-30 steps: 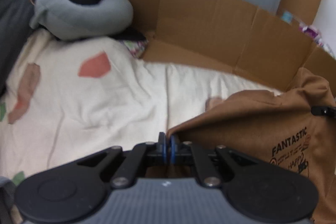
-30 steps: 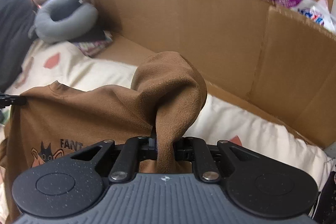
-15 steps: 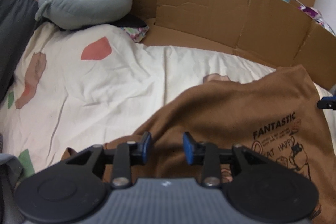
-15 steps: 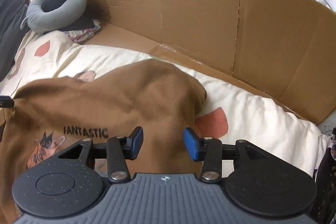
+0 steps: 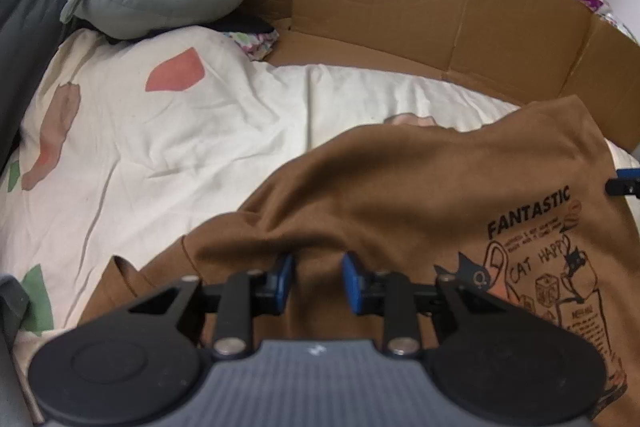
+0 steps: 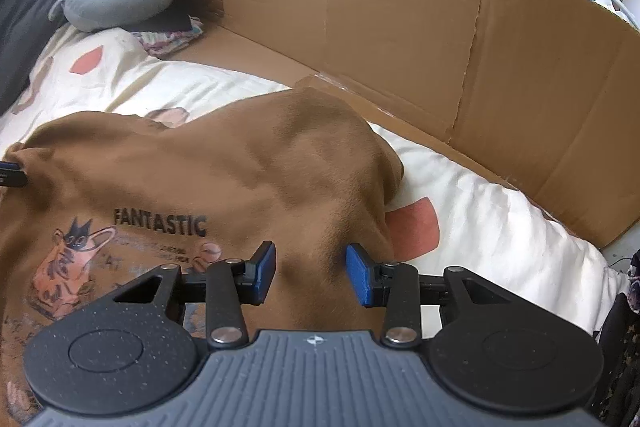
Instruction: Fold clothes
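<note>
A cream bedsheet with coloured patches is covering the bed, a cardboard wall is standing along its far side, and a grey ring pillow is lying at the far left. The brown T-shirt is lying print-up on the sheet, running crosswise between the two grippers, its FANTASTIC print sitting between them. The left gripper is hovering over the shirt's left portion and the right gripper over its right portion. Both sets of jaws are closing, with brown cloth lying in each gap but neither pair of blue pads pressing on it. Judging from this, each hand is equally near its own side, so the next fold looks like a two-handed pinch.
</note>
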Action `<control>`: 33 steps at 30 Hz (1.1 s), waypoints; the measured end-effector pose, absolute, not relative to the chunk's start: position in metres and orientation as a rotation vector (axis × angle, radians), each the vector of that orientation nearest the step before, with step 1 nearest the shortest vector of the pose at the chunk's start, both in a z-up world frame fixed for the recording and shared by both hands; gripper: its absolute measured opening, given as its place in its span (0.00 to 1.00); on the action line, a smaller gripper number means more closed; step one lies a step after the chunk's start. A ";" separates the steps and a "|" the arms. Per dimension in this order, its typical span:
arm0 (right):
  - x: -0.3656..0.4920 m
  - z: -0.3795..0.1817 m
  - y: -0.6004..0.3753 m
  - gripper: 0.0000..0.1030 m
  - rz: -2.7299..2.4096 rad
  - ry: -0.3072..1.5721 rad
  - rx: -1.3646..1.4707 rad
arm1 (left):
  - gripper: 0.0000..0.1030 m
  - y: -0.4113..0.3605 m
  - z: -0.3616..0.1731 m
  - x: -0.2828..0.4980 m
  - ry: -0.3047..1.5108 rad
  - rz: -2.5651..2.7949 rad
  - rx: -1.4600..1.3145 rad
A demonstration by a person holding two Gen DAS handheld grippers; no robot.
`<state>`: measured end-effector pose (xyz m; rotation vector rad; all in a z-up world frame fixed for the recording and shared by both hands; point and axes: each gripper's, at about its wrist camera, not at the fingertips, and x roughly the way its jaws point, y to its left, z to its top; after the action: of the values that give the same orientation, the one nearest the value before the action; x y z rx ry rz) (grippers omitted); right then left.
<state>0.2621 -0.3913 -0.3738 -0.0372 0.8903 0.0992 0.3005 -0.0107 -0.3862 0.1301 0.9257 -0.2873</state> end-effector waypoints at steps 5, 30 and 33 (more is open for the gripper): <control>0.265 -0.378 -0.396 0.04 0.089 0.906 -0.010 | 0.04 -0.012 -0.387 0.304 0.920 -0.291 0.129; 0.188 -0.338 -0.381 0.00 0.162 0.907 -0.022 | 0.00 0.018 -0.352 0.231 0.988 -0.320 -0.023; 0.175 -0.341 -0.376 0.00 0.176 0.935 -0.022 | 0.00 0.021 -0.356 0.218 1.018 -0.322 -0.029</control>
<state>0.1751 -0.3764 -0.3409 -0.0216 0.9346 0.1762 0.2184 0.0208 -0.3564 -0.0286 1.0182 -0.3222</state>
